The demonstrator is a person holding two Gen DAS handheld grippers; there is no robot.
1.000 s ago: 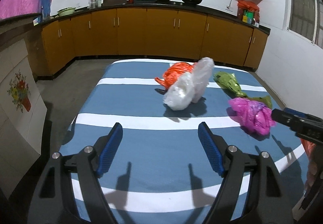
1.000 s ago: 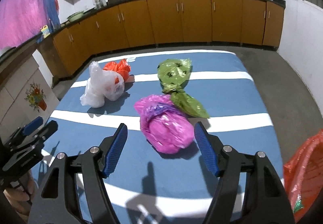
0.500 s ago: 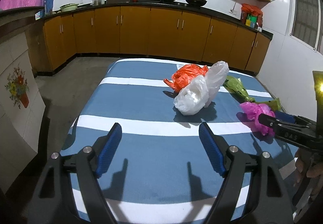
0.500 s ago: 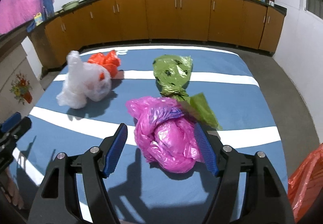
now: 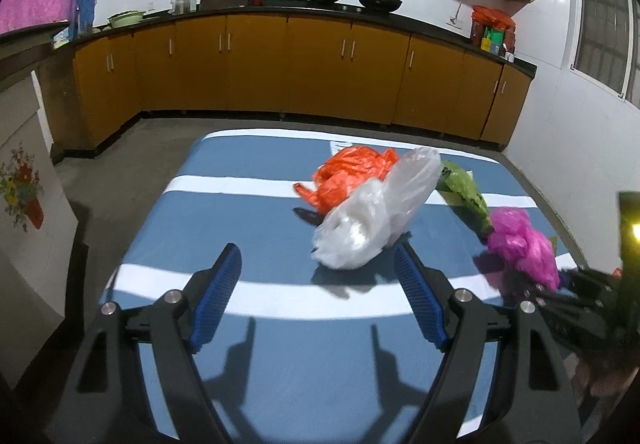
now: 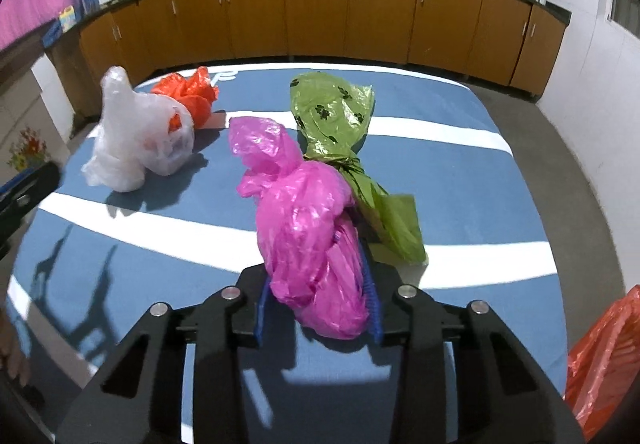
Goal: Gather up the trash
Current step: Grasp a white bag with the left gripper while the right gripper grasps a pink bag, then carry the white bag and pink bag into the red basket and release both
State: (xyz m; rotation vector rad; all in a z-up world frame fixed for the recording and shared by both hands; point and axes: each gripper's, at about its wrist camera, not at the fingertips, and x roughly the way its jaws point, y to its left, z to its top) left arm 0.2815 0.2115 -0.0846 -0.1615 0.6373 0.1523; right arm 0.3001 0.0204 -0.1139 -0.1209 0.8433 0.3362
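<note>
The right gripper (image 6: 318,308) has just been closing; its jaws now pinch the pink bag (image 6: 308,228) near the tabletop's (image 6: 460,171) right edge. The left gripper (image 5: 320,296) hangs spread, empty, before the white bag (image 5: 372,219).

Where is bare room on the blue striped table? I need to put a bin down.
The near left part of the table, in front of the white bag, is bare, and so is its right side past the green bag. The middle is crowded: white, orange, pink and green bags.
</note>
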